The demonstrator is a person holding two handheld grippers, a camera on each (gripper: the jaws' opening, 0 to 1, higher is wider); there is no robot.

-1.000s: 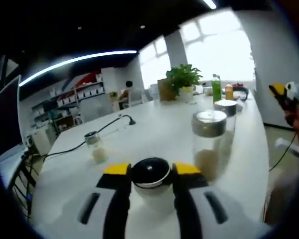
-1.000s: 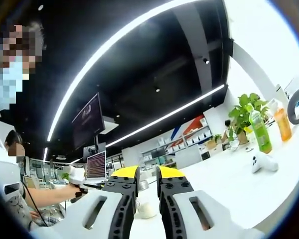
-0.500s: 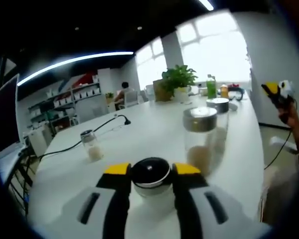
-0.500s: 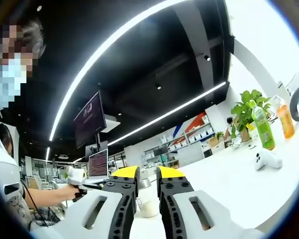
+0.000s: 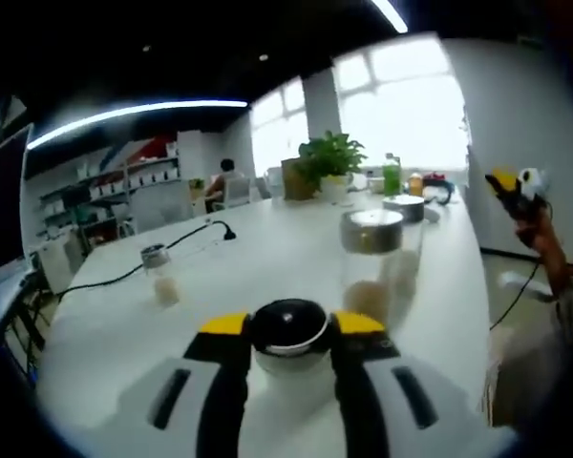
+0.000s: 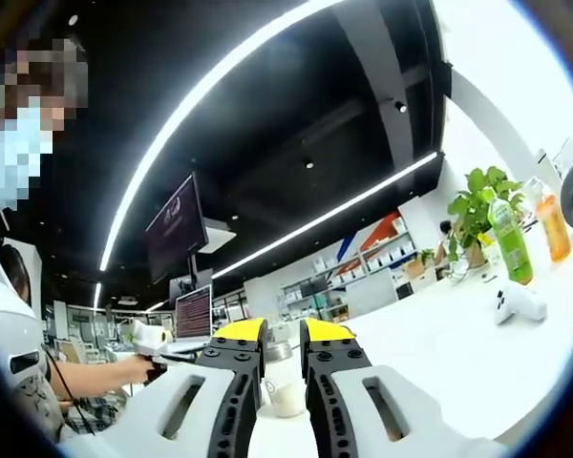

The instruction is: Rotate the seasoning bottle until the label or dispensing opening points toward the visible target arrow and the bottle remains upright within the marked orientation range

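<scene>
the left tongs pinch a seasoning bottle by its sides, the black cap sitting between the two yellow-tipped jaws and the pale body standing upright on the white desk. just past it on the right stands a taller glass jar with a metal lid, a second similar jar behind it. to the left, well apart, a small shaker stands near a black cable. a potted plant and a green bottle sit at the far end.

the right tongs are raised, their jaws near each other with a narrow gap and nothing between them; a small white cup shows beyond, probably resting on the desk. a white controller lies farther right.
</scene>
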